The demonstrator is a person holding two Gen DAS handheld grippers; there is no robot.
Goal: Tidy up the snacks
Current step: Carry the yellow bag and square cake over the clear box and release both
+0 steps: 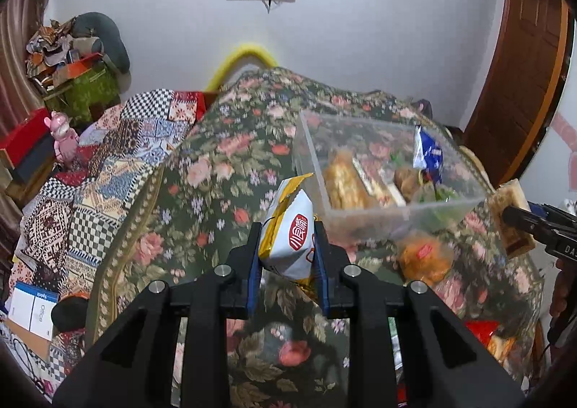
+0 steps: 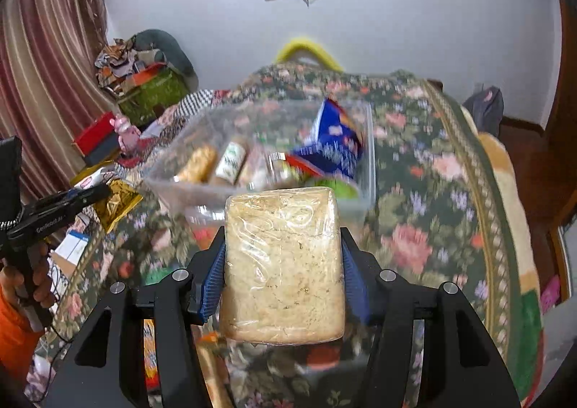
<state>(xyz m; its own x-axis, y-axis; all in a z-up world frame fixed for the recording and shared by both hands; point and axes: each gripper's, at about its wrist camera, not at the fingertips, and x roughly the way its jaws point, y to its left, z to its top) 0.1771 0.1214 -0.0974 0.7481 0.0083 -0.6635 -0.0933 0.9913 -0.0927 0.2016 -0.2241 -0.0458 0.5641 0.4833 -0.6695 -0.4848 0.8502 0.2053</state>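
My left gripper (image 1: 288, 238) is shut on a white and gold snack packet (image 1: 288, 238) with a red seal, held above the floral cloth just left of the clear plastic box (image 1: 371, 217). My right gripper (image 2: 283, 253) is shut on a clear-wrapped beige cake block (image 2: 283, 264), held in front of the clear plastic box (image 2: 369, 170). The box holds several snacks, among them a blue bag (image 2: 331, 141) and golden rolls (image 2: 196, 163). The right gripper with its block shows at the right edge of the left wrist view (image 1: 514, 218).
The floral cloth (image 1: 216, 191) covers the table. An orange wrapped bun (image 1: 425, 256) lies by the box's near corner. More packets lie at the cloth's near right (image 1: 487, 336). A patchwork quilt (image 1: 108, 163) and clutter lie to the left. A wooden door (image 1: 523, 65) stands right.
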